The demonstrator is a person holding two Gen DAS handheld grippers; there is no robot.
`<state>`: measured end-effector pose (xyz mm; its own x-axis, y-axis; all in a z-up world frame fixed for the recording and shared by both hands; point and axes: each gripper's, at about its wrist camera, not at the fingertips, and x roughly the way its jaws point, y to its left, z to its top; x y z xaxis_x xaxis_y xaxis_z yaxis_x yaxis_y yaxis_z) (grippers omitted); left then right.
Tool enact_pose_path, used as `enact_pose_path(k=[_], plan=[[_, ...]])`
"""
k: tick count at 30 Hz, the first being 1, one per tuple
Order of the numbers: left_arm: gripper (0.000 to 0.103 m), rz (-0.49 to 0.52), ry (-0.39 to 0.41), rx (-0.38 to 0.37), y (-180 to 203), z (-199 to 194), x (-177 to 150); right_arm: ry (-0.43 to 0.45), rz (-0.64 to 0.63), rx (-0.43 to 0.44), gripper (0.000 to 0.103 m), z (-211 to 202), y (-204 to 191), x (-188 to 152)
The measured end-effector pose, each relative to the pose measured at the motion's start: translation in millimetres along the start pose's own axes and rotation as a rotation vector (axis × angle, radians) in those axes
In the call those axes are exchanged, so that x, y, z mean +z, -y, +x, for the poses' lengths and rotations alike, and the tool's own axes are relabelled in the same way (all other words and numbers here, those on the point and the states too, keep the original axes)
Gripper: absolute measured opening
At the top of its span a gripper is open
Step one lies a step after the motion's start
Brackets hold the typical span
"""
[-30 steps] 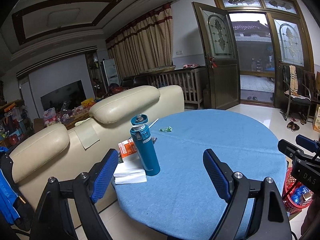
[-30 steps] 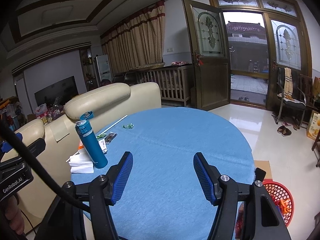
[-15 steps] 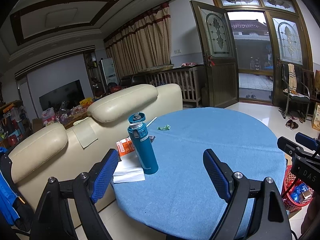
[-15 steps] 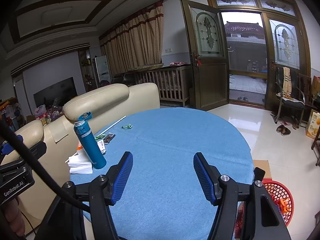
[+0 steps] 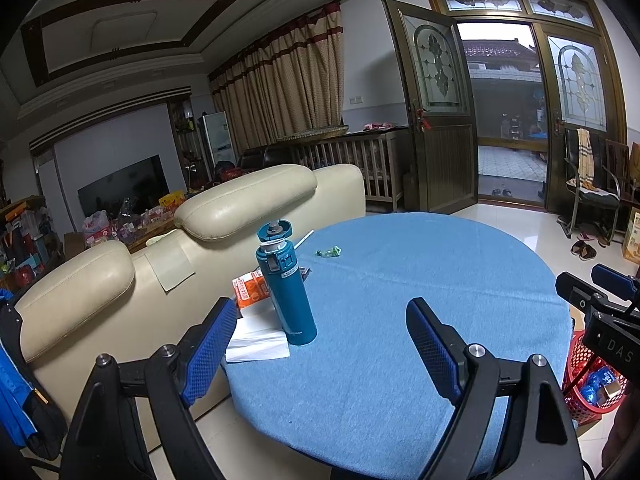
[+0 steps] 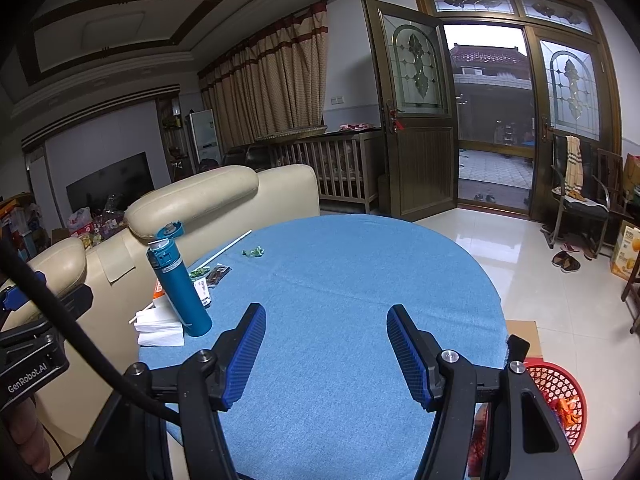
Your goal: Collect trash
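Note:
A round table with a blue cloth (image 5: 420, 300) (image 6: 352, 280) carries scraps of trash. A crumpled green wrapper (image 5: 328, 252) (image 6: 253, 252) lies at the far left side. More wrappers (image 6: 208, 274) lie near a teal flask (image 5: 286, 288) (image 6: 180, 284). White tissues (image 5: 258, 338) (image 6: 160, 326) and an orange packet (image 5: 250, 288) sit by the flask. My left gripper (image 5: 320, 344) is open and empty above the table's near edge. My right gripper (image 6: 326, 352) is open and empty over the near cloth. A red trash basket (image 5: 588, 384) (image 6: 556, 396) stands on the floor at the right.
A cream leather sofa (image 5: 160, 260) presses against the table's left side. A white straw (image 6: 228, 246) lies near the far left rim. A chair (image 6: 580, 204) and slippers (image 6: 566, 262) stand by the open door at the right. A cardboard sheet (image 6: 524, 336) lies beside the basket.
Both grippers have drifted slightly; the flask and table sit a touch lower-left in the views. Jaws stay open. Nothing on the table has moved.

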<state>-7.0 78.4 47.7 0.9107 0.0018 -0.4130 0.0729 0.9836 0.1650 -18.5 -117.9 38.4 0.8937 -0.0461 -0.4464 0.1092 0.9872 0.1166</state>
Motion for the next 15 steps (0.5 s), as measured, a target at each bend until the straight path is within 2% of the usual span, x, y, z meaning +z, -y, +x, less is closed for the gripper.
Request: enact_pose_path(k=[15], plan=[[0.087, -0.003, -0.008, -0.006, 1.7, 1.2, -1.2, -0.003, -0.002, -0.003, 0.067, 2.4, -0.3, -2.2]])
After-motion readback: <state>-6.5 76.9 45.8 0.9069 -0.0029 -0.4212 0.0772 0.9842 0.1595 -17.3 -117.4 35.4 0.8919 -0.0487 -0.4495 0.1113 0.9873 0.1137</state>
